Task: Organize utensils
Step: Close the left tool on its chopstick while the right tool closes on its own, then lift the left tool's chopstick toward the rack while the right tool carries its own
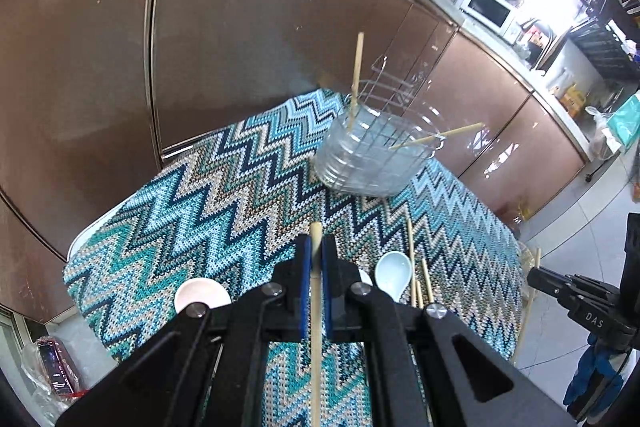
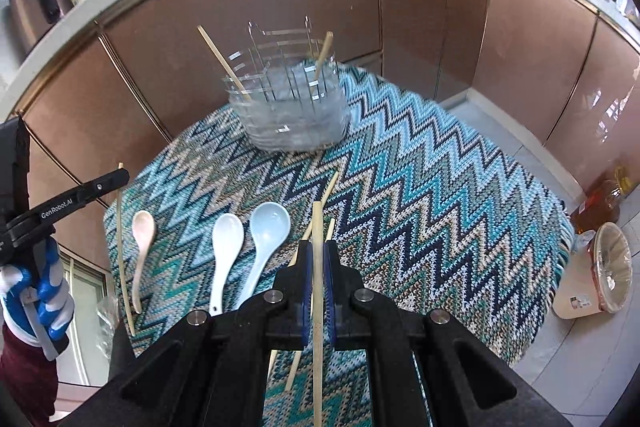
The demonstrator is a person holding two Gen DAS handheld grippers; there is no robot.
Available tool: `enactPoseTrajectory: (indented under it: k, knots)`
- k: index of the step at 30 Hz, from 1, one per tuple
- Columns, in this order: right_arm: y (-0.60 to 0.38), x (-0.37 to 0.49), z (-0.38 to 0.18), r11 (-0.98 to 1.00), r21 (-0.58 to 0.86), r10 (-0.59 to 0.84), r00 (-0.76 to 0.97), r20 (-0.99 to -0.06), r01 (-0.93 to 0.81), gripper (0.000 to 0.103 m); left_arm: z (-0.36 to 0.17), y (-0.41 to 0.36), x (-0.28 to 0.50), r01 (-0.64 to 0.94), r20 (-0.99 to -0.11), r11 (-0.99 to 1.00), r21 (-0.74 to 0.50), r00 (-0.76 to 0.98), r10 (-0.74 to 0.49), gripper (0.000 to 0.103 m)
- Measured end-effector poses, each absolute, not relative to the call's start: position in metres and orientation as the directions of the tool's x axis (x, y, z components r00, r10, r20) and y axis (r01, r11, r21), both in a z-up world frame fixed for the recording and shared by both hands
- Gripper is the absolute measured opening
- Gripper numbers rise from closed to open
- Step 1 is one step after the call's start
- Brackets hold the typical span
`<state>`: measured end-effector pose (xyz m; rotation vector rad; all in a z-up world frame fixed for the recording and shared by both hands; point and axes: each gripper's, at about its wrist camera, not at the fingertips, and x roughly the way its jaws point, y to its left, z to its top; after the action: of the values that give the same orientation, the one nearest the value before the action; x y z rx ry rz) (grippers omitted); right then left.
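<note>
A clear plastic utensil holder (image 1: 370, 151) (image 2: 294, 107) stands at the far side of the zigzag cloth and has two chopsticks (image 1: 356, 79) (image 2: 224, 65) leaning in it. My left gripper (image 1: 316, 251) is shut on a wooden chopstick (image 1: 316, 307), held above the cloth. My right gripper (image 2: 318, 255) is shut on another chopstick (image 2: 317, 287). On the cloth lie a pink spoon (image 2: 142, 239), a white spoon (image 2: 224, 251) and a pale blue spoon (image 2: 266, 231) (image 1: 394, 271). Loose chopsticks (image 2: 328, 195) (image 1: 412, 259) lie beside them.
The small table (image 2: 440, 211) with the teal zigzag cloth stands in front of brown cabinet doors (image 2: 420, 7). A bin (image 2: 608, 267) and an oil bottle (image 2: 600, 203) stand on the floor at the right. The left gripper (image 2: 60, 205) shows at the left edge of the right wrist view.
</note>
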<state>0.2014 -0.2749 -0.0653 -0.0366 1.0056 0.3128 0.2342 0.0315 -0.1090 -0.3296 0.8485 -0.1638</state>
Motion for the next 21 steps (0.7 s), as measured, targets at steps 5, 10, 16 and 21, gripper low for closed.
enactPoseTrajectory:
  k: [5,10,16,21]
  knots:
    - [-0.271,0.181,-0.045,0.953,0.115,0.256,0.543,-0.8,-0.28,0.006,-0.095,0.034,0.219,0.016,-0.681,0.934,-0.356,0.68,-0.271,0.005]
    - [-0.265,0.162,-0.026,0.948,0.124,0.28,0.591,-0.757,-0.292,0.006,-0.081,0.036,0.203,0.02,-0.653,0.931,-0.364,0.707,-0.27,0.005]
    - [-0.256,0.146,-0.002,0.936,0.131,0.321,0.638,-0.7,-0.326,0.006,-0.065,0.037,0.19,0.024,-0.617,0.931,-0.365,0.742,-0.261,0.005]
    - [-0.246,0.142,0.014,0.925,0.136,0.353,0.666,-0.657,-0.356,0.006,-0.05,0.039,0.184,0.028,-0.584,0.932,-0.362,0.773,-0.25,0.005]
